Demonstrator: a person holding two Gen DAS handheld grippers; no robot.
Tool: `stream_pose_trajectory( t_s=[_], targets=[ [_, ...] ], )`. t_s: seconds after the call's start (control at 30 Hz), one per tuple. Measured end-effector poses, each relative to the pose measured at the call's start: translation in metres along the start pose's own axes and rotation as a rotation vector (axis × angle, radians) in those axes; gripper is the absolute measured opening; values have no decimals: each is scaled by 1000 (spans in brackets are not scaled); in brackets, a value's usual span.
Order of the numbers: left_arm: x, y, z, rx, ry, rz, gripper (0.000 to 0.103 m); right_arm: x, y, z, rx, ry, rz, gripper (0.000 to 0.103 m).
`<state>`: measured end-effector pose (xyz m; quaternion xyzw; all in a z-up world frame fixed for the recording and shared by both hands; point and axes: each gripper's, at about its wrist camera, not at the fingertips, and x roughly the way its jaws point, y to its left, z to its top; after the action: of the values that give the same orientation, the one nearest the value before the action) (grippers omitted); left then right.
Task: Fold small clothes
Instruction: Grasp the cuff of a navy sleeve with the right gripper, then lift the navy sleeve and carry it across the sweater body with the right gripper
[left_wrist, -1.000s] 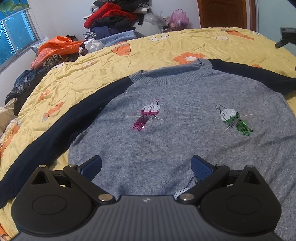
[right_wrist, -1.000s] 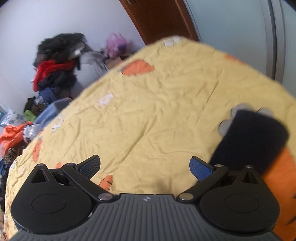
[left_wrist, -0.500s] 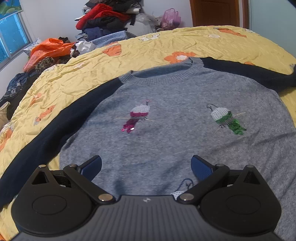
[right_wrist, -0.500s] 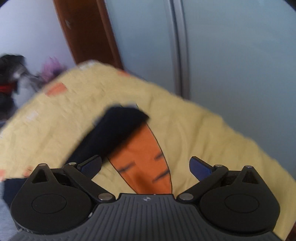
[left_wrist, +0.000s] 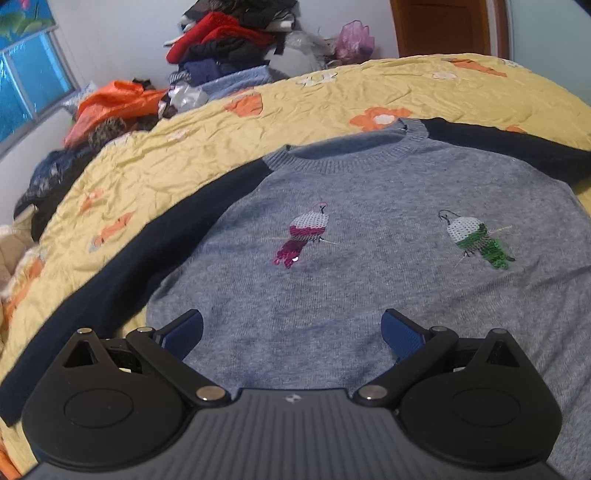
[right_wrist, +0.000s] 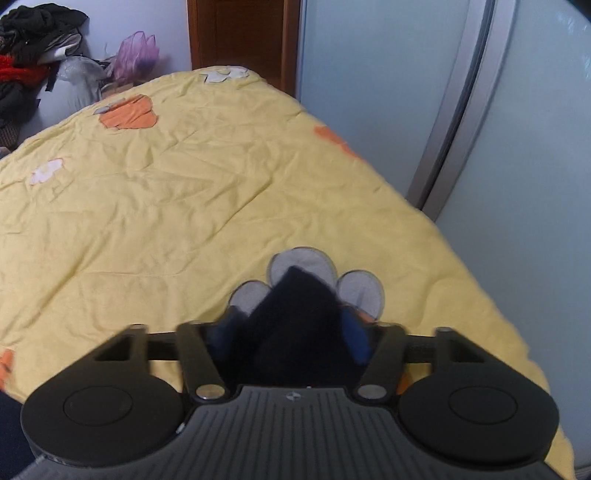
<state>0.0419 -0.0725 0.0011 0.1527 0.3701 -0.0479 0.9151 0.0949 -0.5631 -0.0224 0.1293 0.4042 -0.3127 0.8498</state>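
Observation:
A grey knit sweater (left_wrist: 369, 288) with navy sleeves and two sequin birds lies flat, front up, on the yellow flowered quilt (left_wrist: 295, 103). My left gripper (left_wrist: 291, 332) hovers open over the sweater's lower front, with nothing between its blue pads. One navy sleeve (left_wrist: 147, 251) runs down the left side and the other (left_wrist: 517, 151) stretches off to the right. In the right wrist view my right gripper (right_wrist: 291, 334) is closing its jaws on the end of that navy sleeve (right_wrist: 299, 314). The cloth bunches into a peak between the pads.
A heap of clothes (left_wrist: 229, 40) and an orange bag (left_wrist: 114, 103) sit past the bed's far-left side. The quilt's right edge (right_wrist: 461, 266) drops off beside a pale sliding wardrobe door (right_wrist: 480, 129). A wooden door (right_wrist: 240, 33) stands behind.
The right gripper swung over to the navy sleeve end and went from wide open to closing around it. The left gripper stayed open and nearly still over the sweater.

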Motion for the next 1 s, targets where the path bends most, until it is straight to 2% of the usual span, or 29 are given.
stream_pose_trajectory(
  t_s=[0.03,0.17,0.3,0.37,0.4,0.43,0.47,0.5,0.57,0.63,0.73,0.83,1.0],
  targets=[
    [1,1,0,-7,3,-9,103,-5,-5,-3,10,-16,31,21],
    [0,-5,0,4,-3,-29,103,-45,-35,-20,73,-143,138,19],
    [-5,-14,-3,41,-18,-33,103,-92,-84,-70,190,-262,232,20],
    [-5,-16,-3,44,-17,-36,103,-104,-113,-99,277,-279,217,32],
    [-5,-16,-2,43,-15,-38,103,-110,-128,-112,347,-289,192,50],
    [-5,-16,-2,41,-13,-41,103,-116,-142,-124,424,-302,157,61],
    [-5,-17,-1,39,-13,-44,103,-123,-155,-133,493,-309,139,62],
    [-6,-18,-1,37,-12,-48,103,-127,-164,-142,546,-310,159,61],
    [-7,-19,0,32,-12,-58,103,-129,-175,-152,646,-294,291,61],
    [-9,-21,0,32,-14,-63,103,-118,-178,-158,763,-216,438,61],
    [-12,-24,-1,41,-19,-67,103,-91,-169,-165,888,-123,577,61],
    [-15,-23,-3,47,-24,-58,103,-71,-154,-169,949,-75,572,59],
    [-13,-14,-2,16,-8,-50,103,-58,-139,-158,1003,-238,495,57]
  ],
)
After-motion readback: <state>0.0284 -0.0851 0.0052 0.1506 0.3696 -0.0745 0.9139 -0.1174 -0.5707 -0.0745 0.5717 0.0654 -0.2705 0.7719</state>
